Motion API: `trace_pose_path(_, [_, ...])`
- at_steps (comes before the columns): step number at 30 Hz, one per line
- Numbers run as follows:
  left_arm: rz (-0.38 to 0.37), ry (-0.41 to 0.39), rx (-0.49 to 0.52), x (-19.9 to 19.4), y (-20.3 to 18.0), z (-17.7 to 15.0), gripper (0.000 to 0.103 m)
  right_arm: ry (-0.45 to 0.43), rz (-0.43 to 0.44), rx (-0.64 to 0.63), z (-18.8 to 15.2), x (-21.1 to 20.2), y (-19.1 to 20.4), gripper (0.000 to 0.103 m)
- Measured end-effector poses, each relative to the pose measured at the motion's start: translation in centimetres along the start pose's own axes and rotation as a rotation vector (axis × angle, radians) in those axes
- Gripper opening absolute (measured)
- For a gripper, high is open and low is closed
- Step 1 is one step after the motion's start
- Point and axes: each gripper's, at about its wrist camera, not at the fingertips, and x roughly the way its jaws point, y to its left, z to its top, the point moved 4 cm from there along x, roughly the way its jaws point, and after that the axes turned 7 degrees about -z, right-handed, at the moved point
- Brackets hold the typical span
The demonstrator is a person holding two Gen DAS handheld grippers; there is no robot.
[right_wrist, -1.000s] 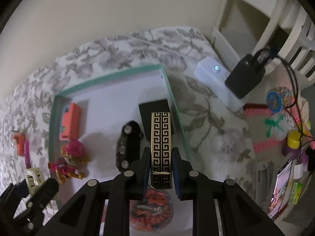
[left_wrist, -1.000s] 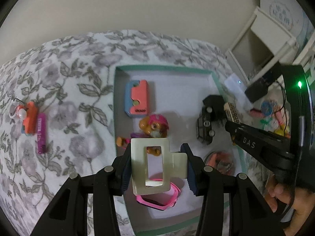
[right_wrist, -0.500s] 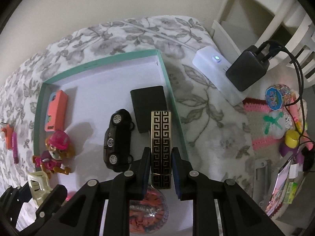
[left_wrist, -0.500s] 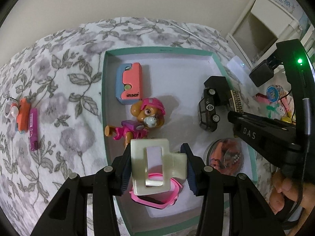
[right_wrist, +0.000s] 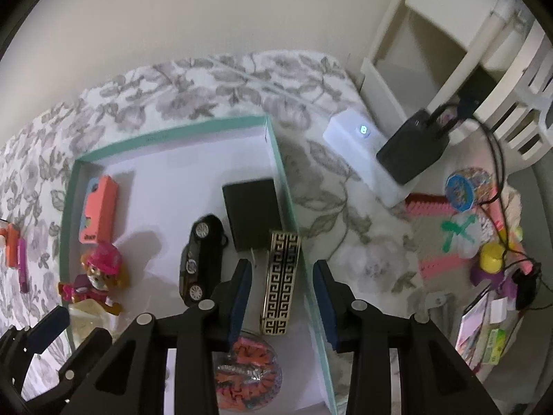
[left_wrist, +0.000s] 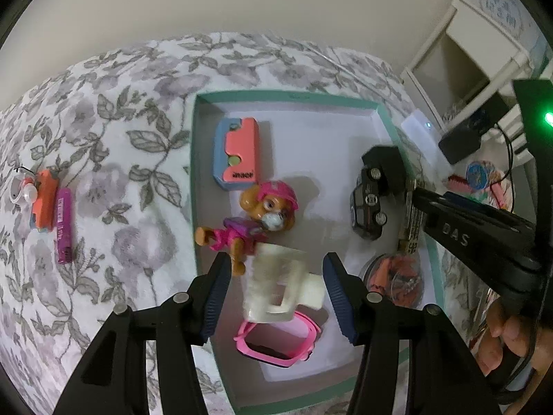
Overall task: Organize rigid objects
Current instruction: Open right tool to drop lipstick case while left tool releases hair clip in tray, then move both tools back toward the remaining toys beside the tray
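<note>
A teal-rimmed white tray (left_wrist: pixel 200 180) (right_wrist: pixel 67 207) lies on the floral bedspread. My left gripper (left_wrist: pixel 274 290) is open; a cream plastic piece (left_wrist: pixel 276 283), blurred, sits loose between its fingers, tilted over a pink frame (left_wrist: pixel 276 342). My right gripper (right_wrist: pixel 281 297) is open; a black-and-gold patterned box (right_wrist: pixel 280 282) lies between its fingers, free of them, by the tray's right wall. In the tray are a pink pup figure (left_wrist: pixel 257 221) (right_wrist: pixel 96 276), a black toy car (left_wrist: pixel 368 204) (right_wrist: pixel 200 259), a coral-and-blue box (left_wrist: pixel 236 154) (right_wrist: pixel 96 209), a black box (right_wrist: pixel 254 212) and a round case of orange bits (right_wrist: pixel 247 373).
Left of the tray on the bedspread lie an orange item (left_wrist: pixel 43 204) and a purple tube (left_wrist: pixel 64 224). Right of the bed are a white device with a lit dot (right_wrist: pixel 363 152), a black adapter (right_wrist: pixel 413 150), cables, white shelves (right_wrist: pixel 449 34) and toy clutter.
Both grippers have opened. The cream piece has left the left jaws and is tipping down. The patterned box has been let go and sits in the tray.
</note>
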Motion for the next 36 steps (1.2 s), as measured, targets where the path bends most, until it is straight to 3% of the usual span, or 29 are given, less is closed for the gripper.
trace_pose_path(11, [-0.021,-0.092,-0.118,-3.8,3.2,2.2,0.063,-0.138,0.029,0.06,1.7,-4.6,-1.0,0.047])
trace_pose_path(16, [0.06,-0.154,-0.142,-5.6,5.2,2.9,0.064,-0.179,0.033,0.069,2.0,-5.8,-1.0,0.06])
trace_pose_path(20, [0.069,-0.18,-0.187,-6.3,6.8,3.2,0.069,-0.195,0.045,0.06,2.2,-6.1,-0.7,0.062])
trace_pose_path(26, [0.091,-0.215,-0.23,-7.3,8.4,3.5,0.07,-0.215,0.065,0.055,2.4,-6.4,-0.1,0.074])
trace_pose_path(28, [0.097,-0.221,-0.235,-7.4,8.7,3.5,0.074,-0.215,0.066,0.047,2.4,-6.4,0.2,0.077])
trace_pose_path(30, [0.095,-0.228,-0.237,-7.5,8.9,3.6,0.086,-0.217,0.064,0.033,2.4,-6.3,0.6,0.079])
trace_pose_path(36, [0.1,-0.251,-0.239,-8.2,9.2,3.7,0.087,-0.223,0.077,0.006,2.4,-6.2,1.6,0.087])
